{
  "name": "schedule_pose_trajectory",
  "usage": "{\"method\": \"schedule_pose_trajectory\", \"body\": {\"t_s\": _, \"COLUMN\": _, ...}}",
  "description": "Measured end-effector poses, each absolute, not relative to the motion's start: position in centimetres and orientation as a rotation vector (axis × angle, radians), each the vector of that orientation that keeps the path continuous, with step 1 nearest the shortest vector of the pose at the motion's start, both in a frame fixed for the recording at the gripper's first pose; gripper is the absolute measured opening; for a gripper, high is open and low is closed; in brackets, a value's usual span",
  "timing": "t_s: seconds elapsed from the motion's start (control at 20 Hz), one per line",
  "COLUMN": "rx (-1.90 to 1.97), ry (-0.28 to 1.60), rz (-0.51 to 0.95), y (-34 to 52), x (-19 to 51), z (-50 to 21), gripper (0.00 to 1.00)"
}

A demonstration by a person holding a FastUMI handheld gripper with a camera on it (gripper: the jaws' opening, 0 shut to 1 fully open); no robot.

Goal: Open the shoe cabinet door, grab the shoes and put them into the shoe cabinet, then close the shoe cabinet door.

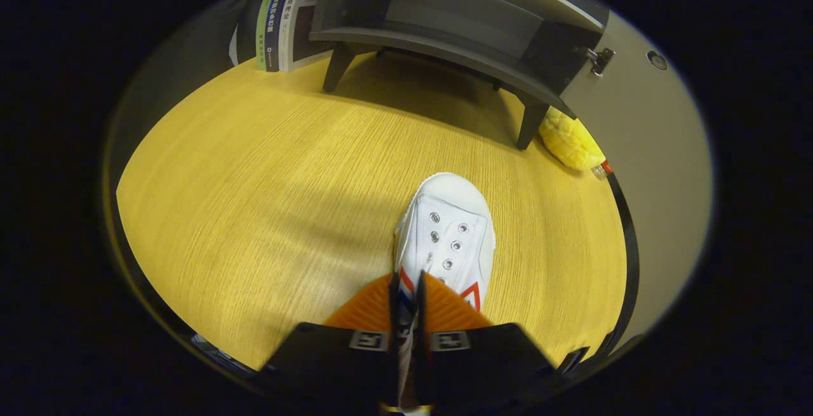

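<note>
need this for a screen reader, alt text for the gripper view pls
The gripper is shut on the side wall of a white shoe, toe pointing ahead toward the shoe cabinet standing with its door open on the wooden table. Books stand left of the cabinet, a yellow object beside its right leg.

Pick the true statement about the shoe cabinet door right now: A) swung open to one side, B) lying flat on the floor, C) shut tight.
A: the door stands swung aside on its hinge, baring the cabinet shelf, while the gripper grips the white shoe.
</note>
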State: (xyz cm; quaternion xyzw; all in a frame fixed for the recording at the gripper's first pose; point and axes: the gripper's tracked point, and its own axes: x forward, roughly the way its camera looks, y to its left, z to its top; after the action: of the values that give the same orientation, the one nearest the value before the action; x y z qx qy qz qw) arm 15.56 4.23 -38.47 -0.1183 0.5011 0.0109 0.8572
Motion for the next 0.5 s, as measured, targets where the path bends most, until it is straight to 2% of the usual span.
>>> {"method": "schedule_pose_trajectory", "body": {"t_s": 0.1, "rx": -0.225, "ry": 1.065, "rz": 0.032, "y": 3.9, "x": 15.7, "z": -38.4, "gripper": 0.02}}
{"method": "schedule_pose_trajectory", "body": {"t_s": 0.5, "rx": -0.115, "ry": 1.034, "rz": 0.048, "y": 3.5, "x": 16.3, "z": -35.1, "gripper": 0.02}}
